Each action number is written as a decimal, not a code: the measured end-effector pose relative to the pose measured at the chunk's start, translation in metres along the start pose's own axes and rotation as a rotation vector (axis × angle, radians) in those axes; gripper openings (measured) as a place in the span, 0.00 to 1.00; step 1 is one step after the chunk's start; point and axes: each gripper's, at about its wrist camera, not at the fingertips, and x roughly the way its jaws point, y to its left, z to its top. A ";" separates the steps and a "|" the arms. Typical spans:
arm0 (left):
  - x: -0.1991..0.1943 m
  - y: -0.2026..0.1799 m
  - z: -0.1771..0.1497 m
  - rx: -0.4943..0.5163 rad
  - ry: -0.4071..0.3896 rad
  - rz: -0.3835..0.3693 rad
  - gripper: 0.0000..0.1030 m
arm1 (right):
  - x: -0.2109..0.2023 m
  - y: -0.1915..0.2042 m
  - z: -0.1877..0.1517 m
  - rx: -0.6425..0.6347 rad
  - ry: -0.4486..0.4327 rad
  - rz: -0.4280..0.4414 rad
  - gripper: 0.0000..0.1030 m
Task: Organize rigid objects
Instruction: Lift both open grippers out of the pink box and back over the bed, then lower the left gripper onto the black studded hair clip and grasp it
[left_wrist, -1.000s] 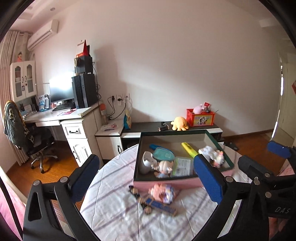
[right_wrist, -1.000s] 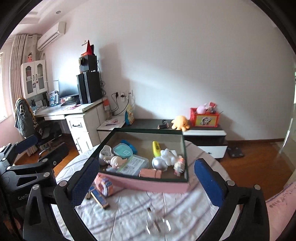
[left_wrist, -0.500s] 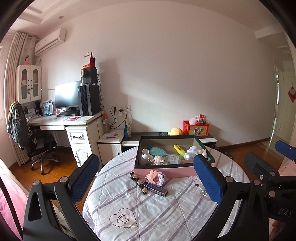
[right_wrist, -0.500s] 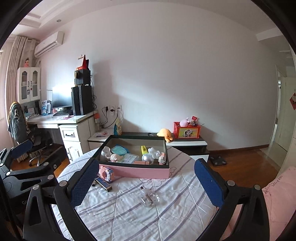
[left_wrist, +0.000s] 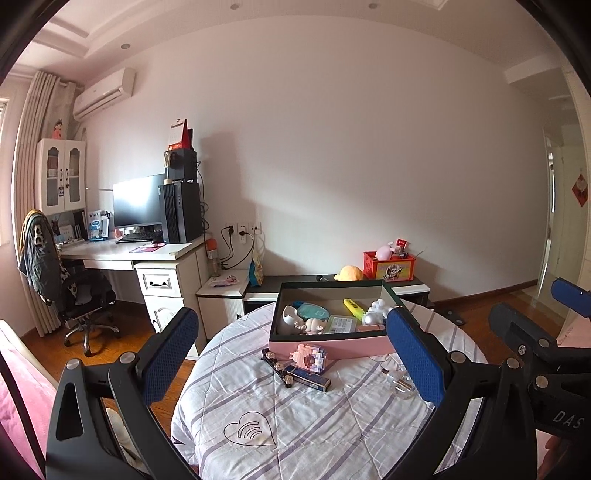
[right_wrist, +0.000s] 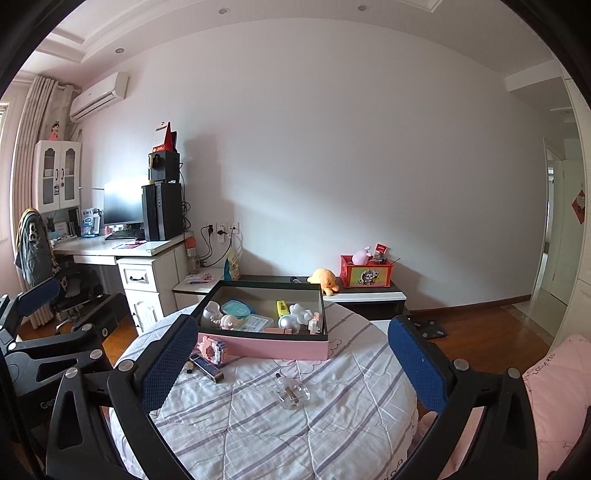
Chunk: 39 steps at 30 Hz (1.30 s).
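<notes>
A pink box (left_wrist: 332, 345) with a dark rim sits at the far side of a round table (left_wrist: 295, 424) and holds several small toys; it also shows in the right wrist view (right_wrist: 273, 347). In front of it lie a pink block toy (left_wrist: 312, 358), a dark flat case (left_wrist: 308, 378), a beaded strip (left_wrist: 277, 367) and a clear glass bottle (right_wrist: 291, 393). My left gripper (left_wrist: 291, 354) is open and empty, held back over the near side of the table. My right gripper (right_wrist: 291, 358) is open and empty, also held back from the table.
A desk (left_wrist: 122, 254) with a monitor and an office chair (left_wrist: 55, 284) stand at the left. A low cabinet (left_wrist: 332, 288) with a red box and a yellow plush runs along the wall behind the table. Pink bedding (right_wrist: 554, 387) lies at the right.
Both grippers have pulled back and up from the box, which looks smaller and farther now. More of the table and room shows. Both stay open and empty.
</notes>
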 end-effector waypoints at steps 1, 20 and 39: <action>0.000 0.000 0.000 0.000 0.001 -0.001 1.00 | 0.000 0.000 0.000 0.000 0.000 0.000 1.00; 0.028 -0.001 -0.015 0.019 0.081 0.002 1.00 | 0.036 -0.003 -0.018 0.011 0.075 0.005 1.00; 0.149 0.043 -0.107 -0.144 0.522 -0.069 1.00 | 0.130 -0.030 -0.088 0.046 0.349 -0.008 1.00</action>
